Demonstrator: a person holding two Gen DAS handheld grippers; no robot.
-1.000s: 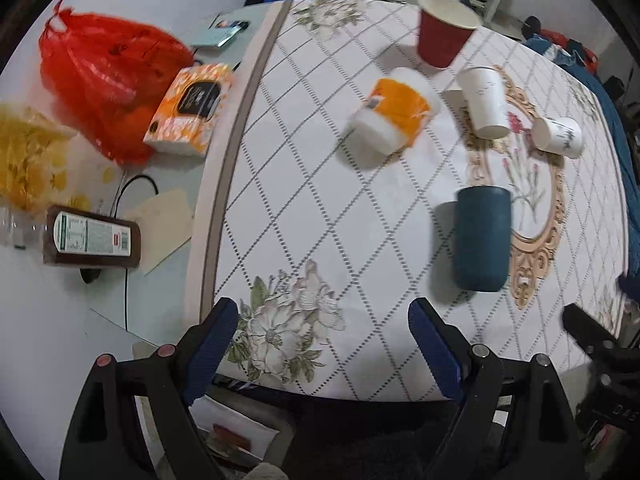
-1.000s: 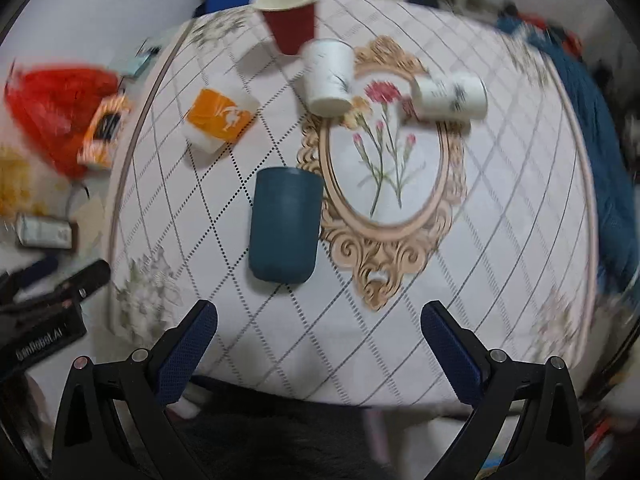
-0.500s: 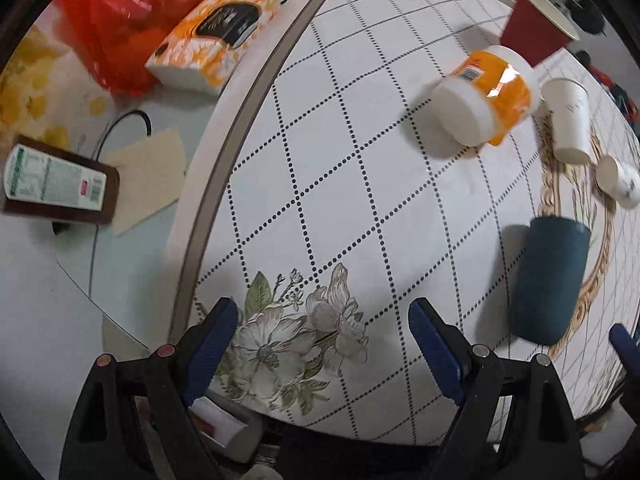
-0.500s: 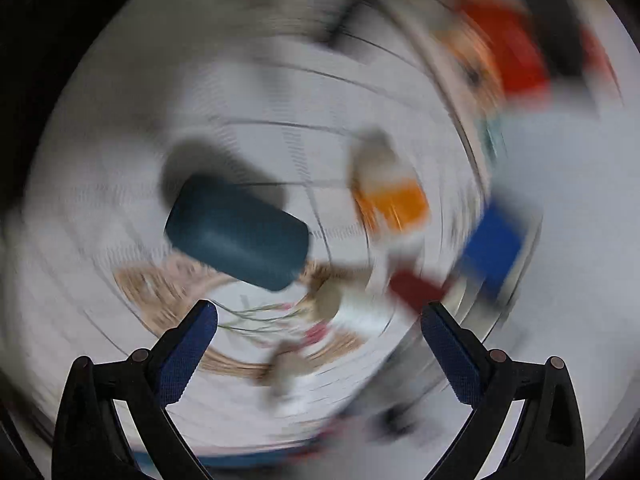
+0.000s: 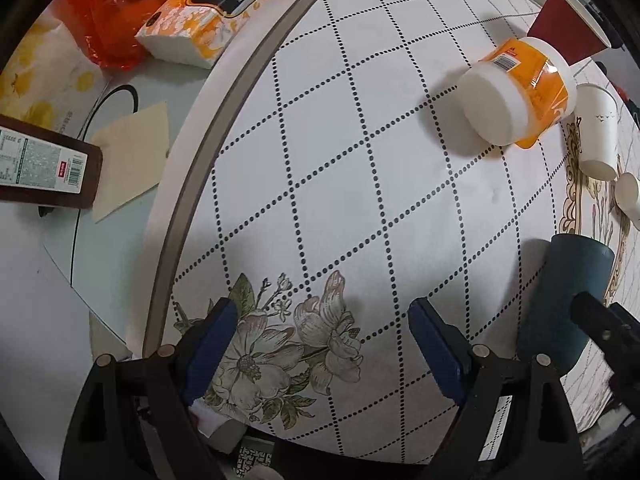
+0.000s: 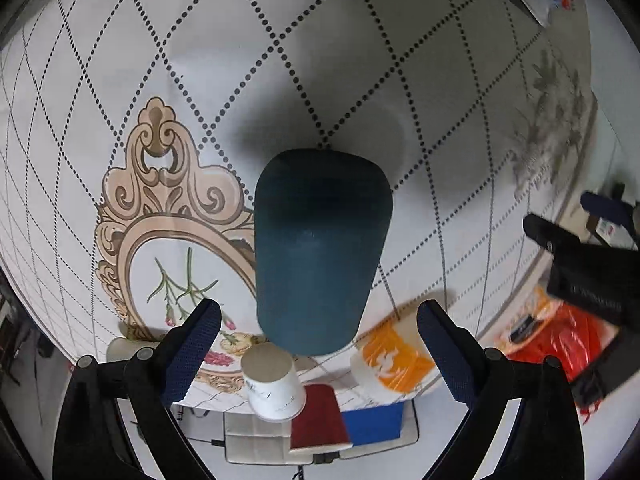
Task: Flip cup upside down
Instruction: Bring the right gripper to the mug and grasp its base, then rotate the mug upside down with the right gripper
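A dark teal cup [image 6: 320,248] stands on the patterned tablecloth, seen from above in the right wrist view, its closed end up. My right gripper [image 6: 318,340] is open, rotated over, with the cup just ahead of its blue fingertips and apart from them. In the left wrist view the same cup [image 5: 564,296] is at the right edge, with the right gripper's black body [image 5: 608,332] in front of it. My left gripper [image 5: 320,344] is open and empty, low over the flower print at the table's near edge.
An orange-and-white tub [image 5: 516,92] lies on its side. A red cup [image 5: 568,24], a white paper cup [image 5: 598,136] and another small white cup [image 5: 628,196] stand nearby. A tissue pack [image 5: 212,12], red bag [image 5: 108,12] and brown packet [image 5: 44,164] lie left, off the cloth.
My right gripper has swung round and come in over the teal cup, its view now inverted. My left gripper has moved lower and left, toward the table edge.
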